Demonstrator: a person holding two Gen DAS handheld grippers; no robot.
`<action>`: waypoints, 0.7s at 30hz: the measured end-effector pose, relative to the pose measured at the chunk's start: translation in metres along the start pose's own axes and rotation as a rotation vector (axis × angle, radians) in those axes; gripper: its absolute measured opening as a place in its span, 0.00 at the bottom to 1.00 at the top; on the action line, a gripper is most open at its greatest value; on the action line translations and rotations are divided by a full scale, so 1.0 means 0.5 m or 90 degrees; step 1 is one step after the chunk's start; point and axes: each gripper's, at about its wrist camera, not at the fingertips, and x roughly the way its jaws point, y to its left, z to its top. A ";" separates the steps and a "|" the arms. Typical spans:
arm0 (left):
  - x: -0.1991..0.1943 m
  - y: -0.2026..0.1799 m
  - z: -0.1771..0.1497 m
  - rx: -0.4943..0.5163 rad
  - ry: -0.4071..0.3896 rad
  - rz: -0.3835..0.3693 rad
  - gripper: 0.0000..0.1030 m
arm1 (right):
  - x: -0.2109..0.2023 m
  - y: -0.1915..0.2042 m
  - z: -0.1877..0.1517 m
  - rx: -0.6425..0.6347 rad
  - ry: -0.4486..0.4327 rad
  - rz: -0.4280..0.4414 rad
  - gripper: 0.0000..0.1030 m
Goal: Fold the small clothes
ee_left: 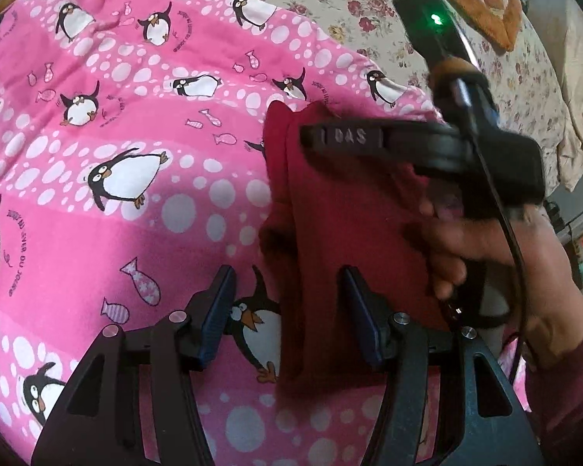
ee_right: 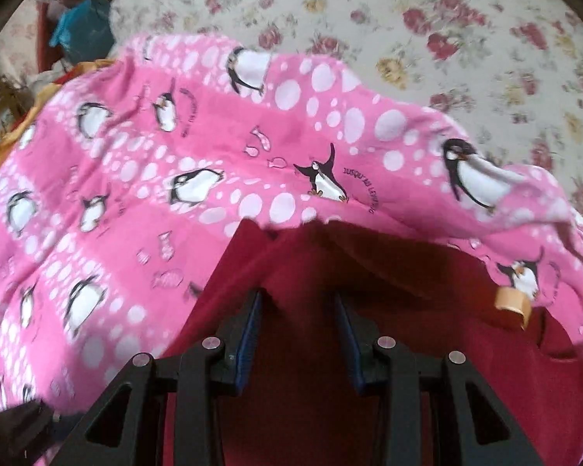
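1. A floral bedsheet (ee_right: 447, 39) covers the bed, and over it lies a pink penguin blanket (ee_left: 116, 136) that serves as the folding surface.
2. The task's thing, a dark red garment (ee_left: 330, 233), lies on the blanket. In the left wrist view it looks already doubled into a long narrow strip, so I judge the folding to be partway through.
3. The left claw (ee_left: 287, 314) hovers over the garment's near left edge with its fingers apart; nothing is between them but air, with blanket and garment below.
4. The right claw (ee_right: 297, 334) also stands apart, low over red cloth. Whether a fold sits between its pads I cannot tell; the picture is smeared.
5. The next move probably calls for pinching one end of the strip and carrying it over the other, keeping the edges aligned.
6. Only the left view shows the person's hand (ee_left: 486, 256) gripping the right tool; only the right view shows a small tan tag (ee_right: 513, 303) at the garment's edge.
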 end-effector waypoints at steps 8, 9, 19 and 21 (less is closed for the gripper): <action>-0.003 0.014 0.004 -0.034 0.005 -0.041 0.61 | -0.024 0.007 0.034 0.056 0.011 0.051 0.59; -0.002 0.011 0.004 -0.031 0.003 -0.042 0.63 | -0.023 0.015 0.034 0.053 0.014 0.061 0.68; 0.012 0.001 0.018 -0.045 -0.024 -0.061 0.72 | -0.016 0.042 0.013 0.004 0.019 0.045 0.21; 0.017 -0.001 0.024 -0.048 -0.030 -0.075 0.72 | -0.040 0.021 0.012 0.026 0.005 0.078 0.17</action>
